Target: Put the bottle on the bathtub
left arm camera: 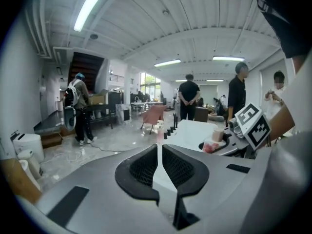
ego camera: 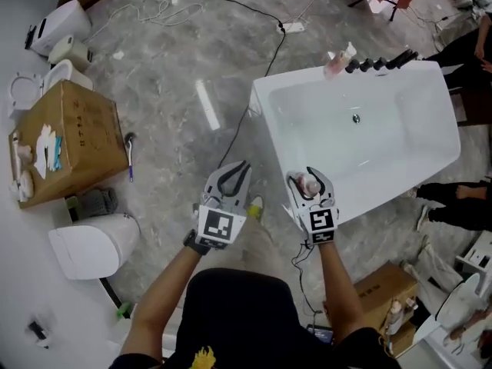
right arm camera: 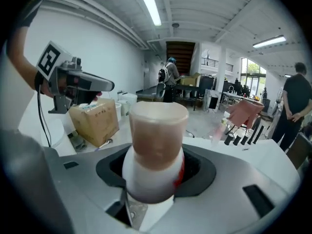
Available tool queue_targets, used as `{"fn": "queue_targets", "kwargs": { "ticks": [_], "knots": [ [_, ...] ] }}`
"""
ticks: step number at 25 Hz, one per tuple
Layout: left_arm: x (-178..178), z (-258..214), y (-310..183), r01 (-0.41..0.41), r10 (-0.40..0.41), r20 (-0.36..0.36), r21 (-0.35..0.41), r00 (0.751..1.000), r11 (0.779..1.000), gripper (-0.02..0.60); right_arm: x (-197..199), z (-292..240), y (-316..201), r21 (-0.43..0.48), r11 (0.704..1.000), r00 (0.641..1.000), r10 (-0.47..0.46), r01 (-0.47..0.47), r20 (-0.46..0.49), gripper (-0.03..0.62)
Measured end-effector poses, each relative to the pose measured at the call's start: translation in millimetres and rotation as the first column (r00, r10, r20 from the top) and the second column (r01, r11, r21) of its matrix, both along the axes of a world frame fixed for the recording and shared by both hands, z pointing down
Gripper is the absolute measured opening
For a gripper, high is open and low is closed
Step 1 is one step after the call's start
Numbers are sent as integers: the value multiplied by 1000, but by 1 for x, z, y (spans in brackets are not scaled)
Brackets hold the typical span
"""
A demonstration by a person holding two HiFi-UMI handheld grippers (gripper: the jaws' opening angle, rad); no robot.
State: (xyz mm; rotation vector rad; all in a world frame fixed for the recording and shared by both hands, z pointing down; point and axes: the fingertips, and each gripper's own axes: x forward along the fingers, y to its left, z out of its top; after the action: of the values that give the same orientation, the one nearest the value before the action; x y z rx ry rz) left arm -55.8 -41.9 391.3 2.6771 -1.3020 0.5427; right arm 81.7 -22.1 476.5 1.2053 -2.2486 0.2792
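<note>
**Step in hand: carry, bottle not yet set down.**

- Right tool [ego camera: 310,174]: jaws part-way apart and clamped on the bottle [right arm camera: 155,130]. The bottle has a white body, a brownish cap and a red patch on one side. Its cap end shows uppermost in the right gripper view.
- Bottle, place: in the air over the near long edge of the bathtub [ego camera: 265,121], close to the near corner. It does not appear to rest on the rim.
- Left tool [ego camera: 233,174]: jaws together with nothing between them. It hangs over the floor just beside the bathtub's near edge.
- Far corner of the bathtub: a pinkish bottle [ego camera: 338,60] stands there, beside a row of black taps [ego camera: 380,62].

**Next move, as judged:**

- Lower the right tool until the bottle's base sits flat on the rim.
- The ledge looks narrow, so the base needs to be centred on it and the bottle kept upright.
- Only then widen the jaws and draw back along their own line, so a pad does not tip the bottle into the tub or onto the floor.
- The left tool has no part in this and need only stay clear.
</note>
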Motion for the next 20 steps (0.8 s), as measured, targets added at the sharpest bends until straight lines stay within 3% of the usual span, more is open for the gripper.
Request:
{"fn": "queue_targets", "kwargs": {
  "ticks": [3, 8, 16, 20],
  "knots": [
    [0, 40, -26, -50, 49, -27, -29, 998, 998, 44, -19, 47, -20, -68, 996, 991, -67, 59, -117, 214],
    [-4, 105, -68, -109, 106, -38, -92, 994, 990, 44, -26, 105, -55, -140, 988, 975, -94, 66, -203, 213],
    [-4, 172, -102, -121, 118, -27, -161, 993, 980, 44, -20, 146, -109, -152, 988, 991, 22, -42, -135, 213],
    [0, 185, -104, -118, 112, -46, -184, 993, 976, 44, -26, 158, -122, -144, 988, 989, 24, -45, -146, 214]
  ]
}}
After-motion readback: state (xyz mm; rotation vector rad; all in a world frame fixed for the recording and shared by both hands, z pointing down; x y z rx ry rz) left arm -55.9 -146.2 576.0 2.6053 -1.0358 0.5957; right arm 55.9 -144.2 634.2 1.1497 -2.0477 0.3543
